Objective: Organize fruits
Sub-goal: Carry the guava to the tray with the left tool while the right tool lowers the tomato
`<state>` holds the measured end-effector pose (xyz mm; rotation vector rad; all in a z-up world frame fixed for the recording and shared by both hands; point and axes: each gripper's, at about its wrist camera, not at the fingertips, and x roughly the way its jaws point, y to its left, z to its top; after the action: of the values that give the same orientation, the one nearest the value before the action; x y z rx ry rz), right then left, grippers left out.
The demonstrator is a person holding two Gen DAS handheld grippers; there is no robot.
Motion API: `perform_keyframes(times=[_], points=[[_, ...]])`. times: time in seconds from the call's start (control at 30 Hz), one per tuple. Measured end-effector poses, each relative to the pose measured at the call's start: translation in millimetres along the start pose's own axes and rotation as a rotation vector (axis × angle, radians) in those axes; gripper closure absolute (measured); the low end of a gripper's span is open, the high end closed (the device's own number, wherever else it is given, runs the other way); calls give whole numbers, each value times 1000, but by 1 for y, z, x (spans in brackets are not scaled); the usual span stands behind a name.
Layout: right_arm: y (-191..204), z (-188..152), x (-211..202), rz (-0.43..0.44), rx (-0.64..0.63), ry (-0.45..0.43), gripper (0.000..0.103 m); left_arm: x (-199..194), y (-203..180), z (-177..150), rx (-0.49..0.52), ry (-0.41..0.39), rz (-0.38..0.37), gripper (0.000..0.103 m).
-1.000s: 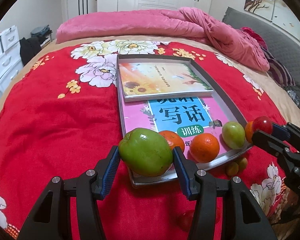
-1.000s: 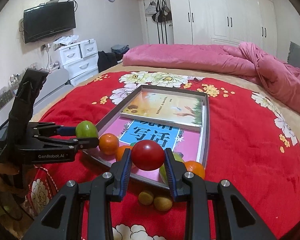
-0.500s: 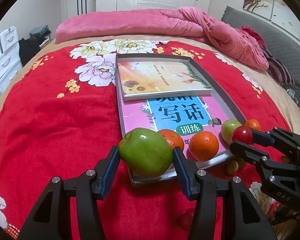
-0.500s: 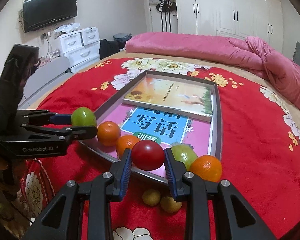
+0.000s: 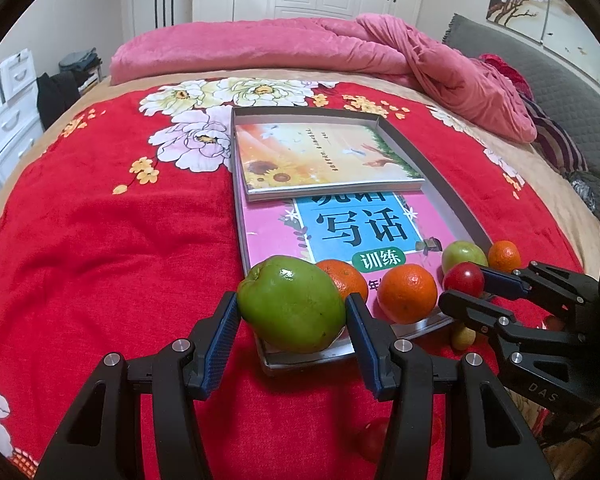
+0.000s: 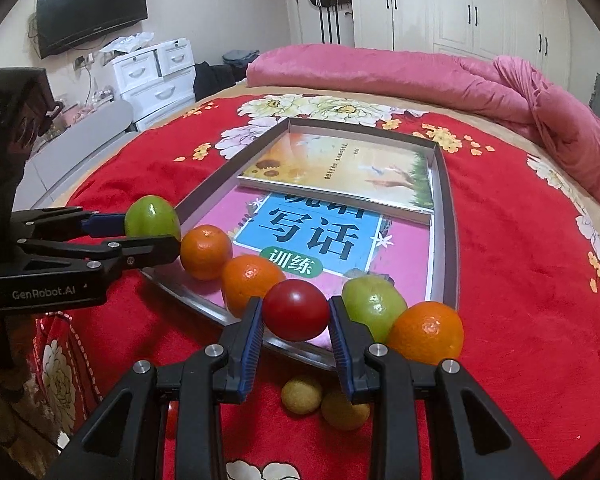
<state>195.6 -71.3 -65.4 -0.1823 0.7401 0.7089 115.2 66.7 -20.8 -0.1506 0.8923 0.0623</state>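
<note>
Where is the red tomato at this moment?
The red tomato is clamped in the right hand-held gripper at the tray's near edge, between an orange and a green fruit.

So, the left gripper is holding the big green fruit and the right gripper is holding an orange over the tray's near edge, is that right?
Not quite: the right gripper holds a red fruit, not an orange, as the right wrist view shows. The left gripper does hold the big green fruit at the tray.

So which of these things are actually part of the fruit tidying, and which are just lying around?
Part of the job:
- big green fruit, held in the left gripper
- red fruit, held in the right gripper
- oranges and small green fruit in the metal tray
- two small yellow fruits on the red blanket

Just lying about:
- books
- pink quilt
- TV
</note>
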Motion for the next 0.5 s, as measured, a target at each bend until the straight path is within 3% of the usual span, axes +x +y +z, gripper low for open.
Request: perform_keyframes(times=[0.5], points=[[-5, -1, -1, 32, 35, 7, 70, 10, 0, -1, -31, 24, -31, 48]])
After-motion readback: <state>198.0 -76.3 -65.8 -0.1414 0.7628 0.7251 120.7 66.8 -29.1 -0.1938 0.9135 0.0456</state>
